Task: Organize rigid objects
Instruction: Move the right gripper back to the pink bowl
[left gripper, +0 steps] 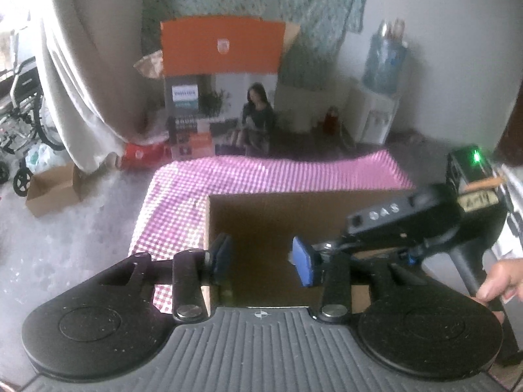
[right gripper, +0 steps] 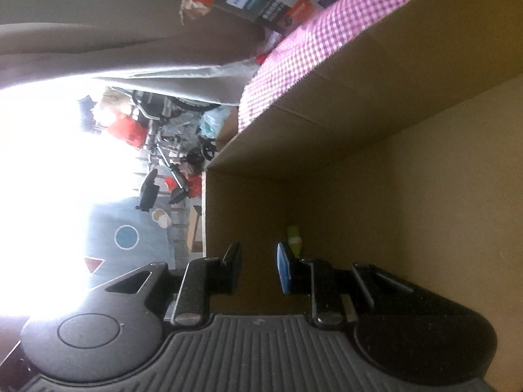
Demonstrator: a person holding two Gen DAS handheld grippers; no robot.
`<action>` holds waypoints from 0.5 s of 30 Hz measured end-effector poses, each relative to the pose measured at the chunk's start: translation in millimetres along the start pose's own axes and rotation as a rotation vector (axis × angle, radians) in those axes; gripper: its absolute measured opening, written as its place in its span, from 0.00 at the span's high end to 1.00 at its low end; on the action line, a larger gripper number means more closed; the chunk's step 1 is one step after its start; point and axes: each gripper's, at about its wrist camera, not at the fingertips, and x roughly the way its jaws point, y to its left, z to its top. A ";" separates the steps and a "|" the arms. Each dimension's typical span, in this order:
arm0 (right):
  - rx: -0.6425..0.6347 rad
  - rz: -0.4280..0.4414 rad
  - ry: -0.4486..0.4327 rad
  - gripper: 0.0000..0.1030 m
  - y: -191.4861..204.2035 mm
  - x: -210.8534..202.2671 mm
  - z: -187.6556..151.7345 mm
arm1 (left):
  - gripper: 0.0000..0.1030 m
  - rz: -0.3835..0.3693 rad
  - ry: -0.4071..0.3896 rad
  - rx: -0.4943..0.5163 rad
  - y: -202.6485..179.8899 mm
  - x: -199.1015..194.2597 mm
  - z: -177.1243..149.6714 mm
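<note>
My left gripper (left gripper: 263,259) hangs open over a large open cardboard box (left gripper: 278,215), with nothing between its blue pads. The box stands on a pink checked cloth (left gripper: 261,173). From the right, the black body of the right gripper (left gripper: 408,219) reaches into the same box, held by a hand (left gripper: 500,281); its tips are hidden behind my left finger. In the right wrist view, rolled on its side, the right gripper (right gripper: 258,263) is shut to a narrow slit with nothing in it, inside the box (right gripper: 408,179). A small green-yellow object (right gripper: 293,236) lies in the box just past its blue pad.
Beyond the cloth stands a printed carton with an orange flap (left gripper: 222,98). A water dispenser (left gripper: 379,104) is at the back right. On the left are a pale curtain (left gripper: 75,98), a wheelchair (left gripper: 19,107) and a small open box (left gripper: 52,189) on the floor.
</note>
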 end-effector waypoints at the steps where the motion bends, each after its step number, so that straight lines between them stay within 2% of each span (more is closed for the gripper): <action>1: -0.010 0.004 -0.009 0.75 1.9 -7.1 -3.9 | 0.56 -0.005 -0.016 -0.011 0.3 -9.0 -1.2; 6: -0.081 0.043 -0.069 0.75 15.2 -49.7 -37.1 | 0.48 -0.020 -0.069 -0.049 -2.3 -48.5 -10.5; 10: -0.195 0.079 -0.129 0.75 26.3 -90.5 -77.3 | 0.40 -0.027 -0.084 -0.068 -4.1 -73.7 -29.4; 15: -0.308 0.067 -0.157 0.74 25.6 -128.6 -134.4 | 0.39 -0.063 -0.039 -0.082 -5.0 -82.2 -69.0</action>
